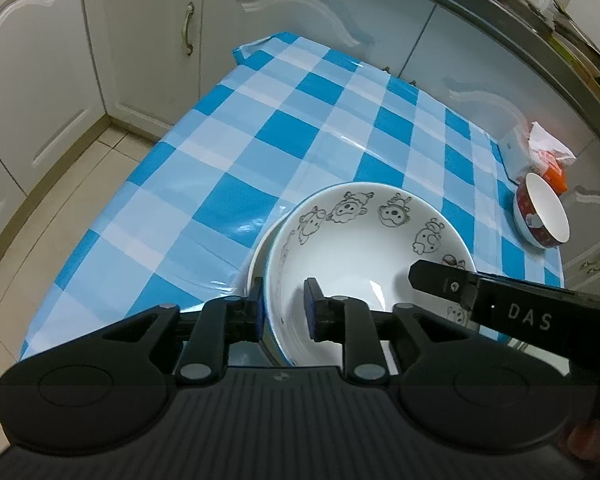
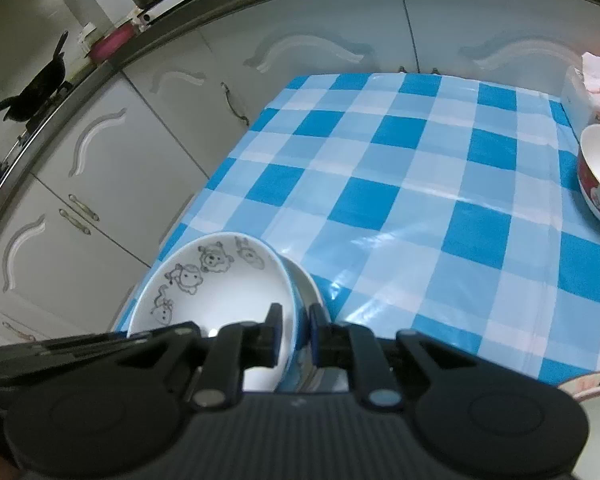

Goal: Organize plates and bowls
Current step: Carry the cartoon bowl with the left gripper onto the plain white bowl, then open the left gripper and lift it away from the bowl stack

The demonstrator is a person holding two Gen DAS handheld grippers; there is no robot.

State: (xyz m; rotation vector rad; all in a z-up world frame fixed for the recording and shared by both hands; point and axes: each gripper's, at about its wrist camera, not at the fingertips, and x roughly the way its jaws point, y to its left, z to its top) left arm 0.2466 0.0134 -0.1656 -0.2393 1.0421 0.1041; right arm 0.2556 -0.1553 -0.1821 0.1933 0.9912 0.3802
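Left wrist view first: I've got the table [image 1: 260,128] under its blue-and-white checked cloth filling most of the picture, white cabinet doors [image 1: 148,40] curving around behind it. Near my edge sits the cartoon bowl [image 1: 364,248], white inside with little animal drawings round the wall, and it's nested on a plain white dish [image 1: 260,256] whose rim peeks out on its left. My left gripper [image 1: 285,308] straddles the bowl's near-left wall, one finger outside, one inside, and the jaws stand parted with a visible gap around the rim, so nothing is pinched. The right gripper [image 1: 452,286] reaches in from the right side.

Over in the right wrist view, my right gripper [image 2: 296,332] has its jaws drawn close on the cartoon bowl's [image 2: 220,284] right-hand rim, one finger inside, one outside, clamping the wall. The white dish [image 2: 310,288] shows just beyond.

Far right on the cloth, a small red patterned bowl [image 1: 540,212] sits well apart, with a tissue pack [image 1: 548,148] just behind it.
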